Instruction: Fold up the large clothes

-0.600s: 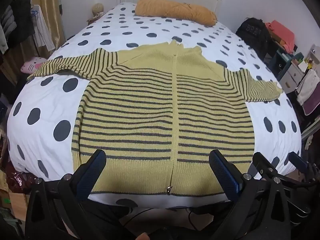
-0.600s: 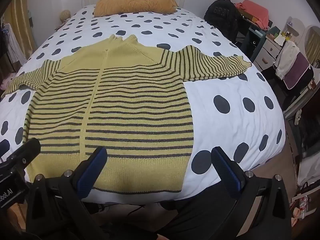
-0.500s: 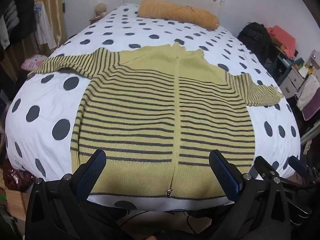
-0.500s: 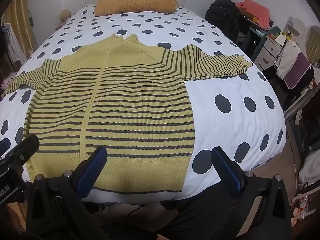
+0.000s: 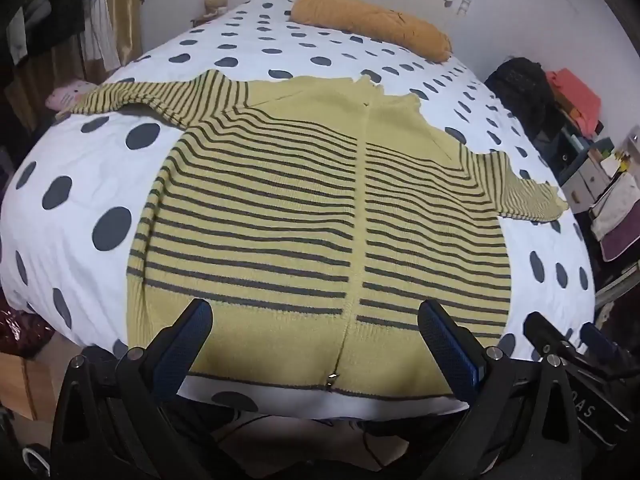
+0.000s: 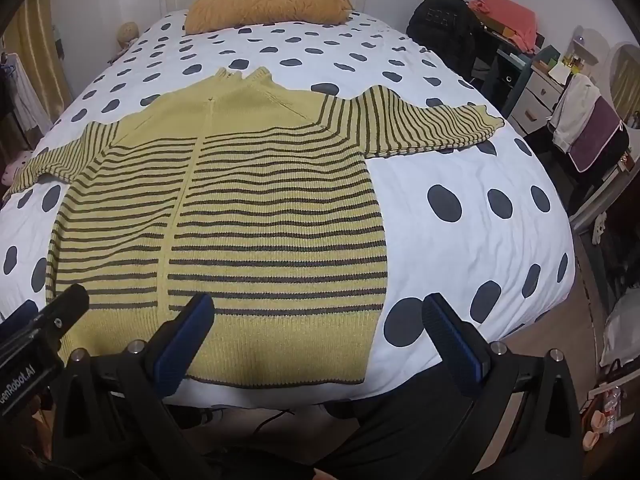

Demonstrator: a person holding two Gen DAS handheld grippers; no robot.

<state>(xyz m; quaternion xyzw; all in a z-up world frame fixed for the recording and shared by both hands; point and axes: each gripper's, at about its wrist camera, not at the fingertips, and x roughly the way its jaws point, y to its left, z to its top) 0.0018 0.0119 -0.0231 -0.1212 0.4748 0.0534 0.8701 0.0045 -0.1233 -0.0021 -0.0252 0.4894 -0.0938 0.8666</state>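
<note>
Nearest, the left tongs [image 5: 316, 334] and the right tongs [image 6: 320, 328] both stand wide apart and hold nothing, poised above the hem. Beyond them the yellow striped cardigan [image 5: 320, 216] lies flat, zipped, on the polka-dot bed [image 6: 460, 208], sleeves spread to either side. Farthest, an orange pillow [image 6: 268, 8] rests by the headboard.

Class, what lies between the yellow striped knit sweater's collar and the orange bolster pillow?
In both views, only bare white spotted bedspread separates yellow striped knit sweater from orange bolster pillow.
</note>
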